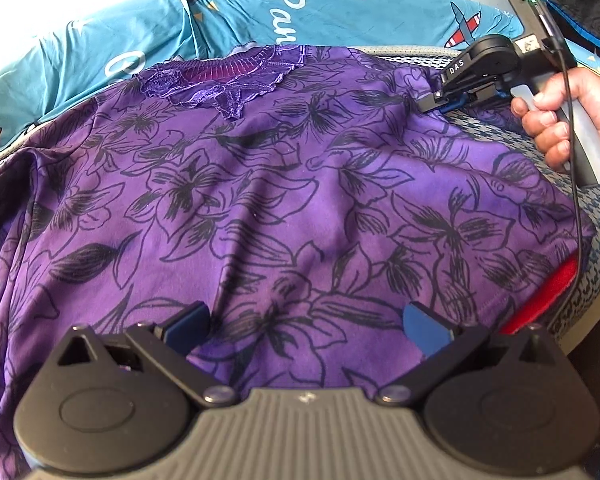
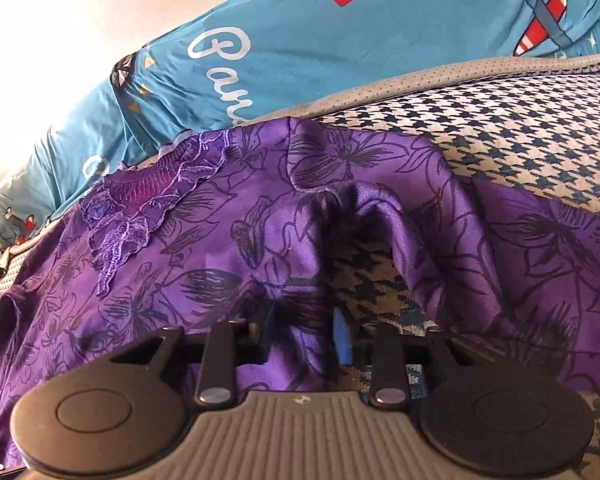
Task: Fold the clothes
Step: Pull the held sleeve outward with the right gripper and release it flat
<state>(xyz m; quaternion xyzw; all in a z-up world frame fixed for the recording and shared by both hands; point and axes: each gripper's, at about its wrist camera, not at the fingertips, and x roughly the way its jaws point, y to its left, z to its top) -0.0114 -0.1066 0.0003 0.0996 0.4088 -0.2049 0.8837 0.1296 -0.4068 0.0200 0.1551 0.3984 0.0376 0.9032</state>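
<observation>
You are at the start of the first fold: the purple floral top [image 1: 284, 184] lies spread flat, collar away from you, on the houndstooth bed cover [image 2: 500, 128], with the blue printed pillow [image 1: 260, 4] beyond it at twelve o'clock. Your right gripper [image 2: 304, 332] has its fingers pressed together on a bunched ridge of the top's fabric at the shoulder; in the right wrist view the cloth rises in a tent just past the fingertips, and bare houndstooth shows underneath. The left wrist view shows that same gripper at about two o'clock, at the garment's shoulder edge, with your hand [image 1: 572, 120] wrapped round its handle. Your left gripper [image 1: 306, 324] stands spread wide above the lower body of the top, near the hem, with nothing between its blue pads [image 1: 424, 330]; whether they rest on the cloth I cannot tell. A red item [image 1: 548, 292] peeks out at four o'clock past the hem. The next move, as I judge it, calls for a second pinch: bring the left gripper to the hem on the same side as the right one and close it on the fabric, so both ends of that edge lift together. Then carry the edge across toward nine o'clock, keeping the cloth taut between the two grips so the fold line runs straight from collar to hem.
</observation>
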